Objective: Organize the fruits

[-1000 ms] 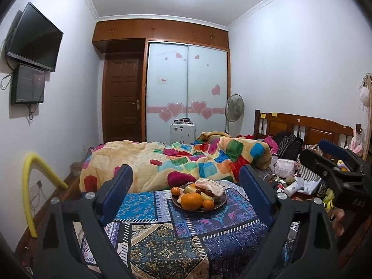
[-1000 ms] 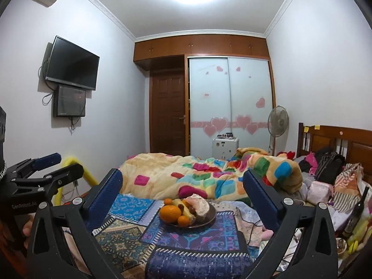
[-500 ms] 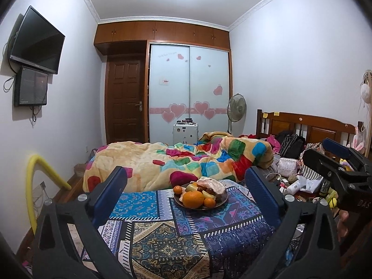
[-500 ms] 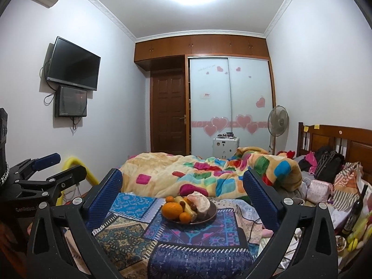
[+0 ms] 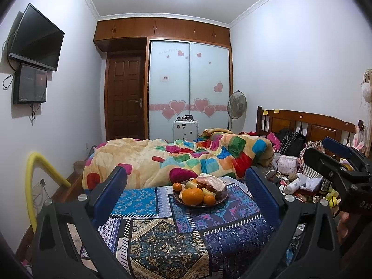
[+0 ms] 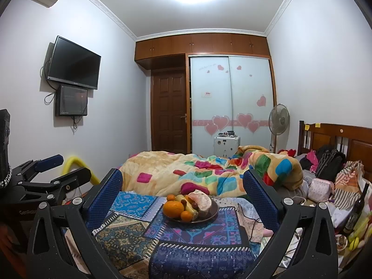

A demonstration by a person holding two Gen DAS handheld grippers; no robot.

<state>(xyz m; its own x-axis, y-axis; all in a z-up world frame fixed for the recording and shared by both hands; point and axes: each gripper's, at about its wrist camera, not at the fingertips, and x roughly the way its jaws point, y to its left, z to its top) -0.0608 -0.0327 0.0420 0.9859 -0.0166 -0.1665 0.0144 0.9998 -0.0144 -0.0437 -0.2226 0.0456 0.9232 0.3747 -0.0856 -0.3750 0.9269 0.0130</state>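
Left wrist view: fruits [image 5: 200, 191] piled on a plate [image 5: 222, 199].
Both tools — left tool [image 5: 186, 194], right tool [image 6: 182, 196] — gape wide, empty; sorted or awaiting sorting, unclear.

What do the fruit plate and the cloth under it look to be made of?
Plate: dark brown and glossy, with a highlight along its rim; probably glazed ceramic or glass, though I cannot tell which. Cloth: matte printed patchwork fabric, draping and creasing at the edges.

Open cloth before the fruit plate

Patterned cloth [image 5: 162, 237] lies bare ahead of the plate [image 5: 179, 200]; the quilt [image 5: 176, 160] rises just behind, clutter [image 5: 295, 181] crowds the right.
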